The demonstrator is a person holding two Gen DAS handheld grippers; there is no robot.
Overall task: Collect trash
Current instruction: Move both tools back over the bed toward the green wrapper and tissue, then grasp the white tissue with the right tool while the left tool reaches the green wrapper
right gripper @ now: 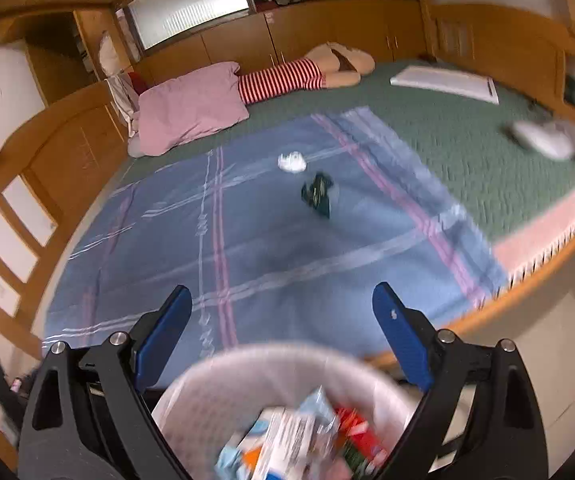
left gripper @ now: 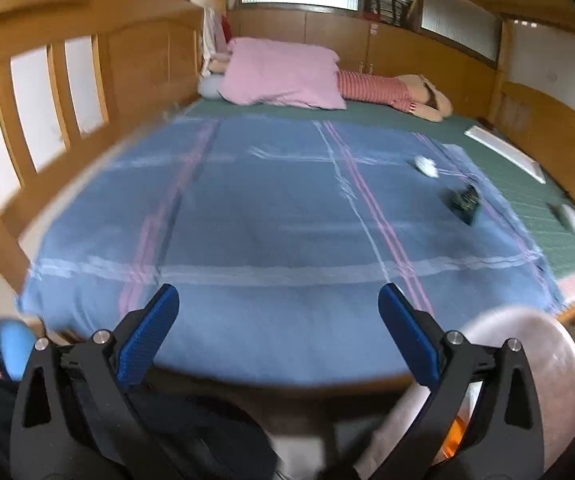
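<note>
Lying well apart from both grippers on the blue plaid blanket [right gripper: 247,240] are a crumpled white tissue [right gripper: 292,161] and, just beside it, a dark wrapper [right gripper: 318,193] (print unreadable). Left gripper [left gripper: 278,298] and right gripper [right gripper: 282,298] gape empty. Only the right view shows the trash-filled bin [right gripper: 287,412] beneath its jaws

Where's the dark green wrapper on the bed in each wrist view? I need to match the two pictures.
Left wrist view: dark green wrapper lies right of centre on the blue blanket, near its right edge.
Right wrist view: the wrapper lies just above centre on the blanket, well beyond the fingers.
Shared landmark: the crumpled white paper, just beyond the wrapper in both views.
</note>
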